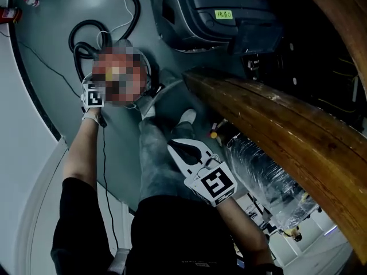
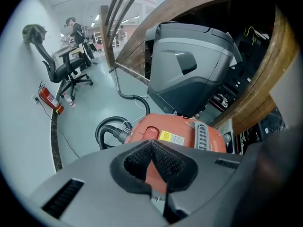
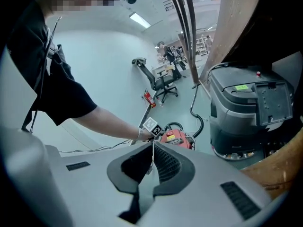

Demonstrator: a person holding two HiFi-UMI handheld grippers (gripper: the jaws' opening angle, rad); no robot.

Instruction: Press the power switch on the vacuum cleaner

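Left gripper (image 2: 152,144), jaws closed and empty, hung just above the red vacuum (image 2: 189,135), its likely switch (image 2: 150,132) dead ahead of the tips; right gripper (image 3: 152,150), closed too, well back.

Office chair (image 2: 64,72), red fire extinguisher (image 2: 49,100), grey machine (image 2: 189,74), wooden beam (image 1: 287,125)

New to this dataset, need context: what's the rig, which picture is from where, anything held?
No robot: a person holds a two-jaw gripper in each hand. One camera on the head looks down; one rides on each gripper. The left gripper points at a red vacuum cleaner on the grey floor, with its black hose and a large grey machine nearby. The right gripper is nearer the body. Both pairs of jaws are together, holding nothing.
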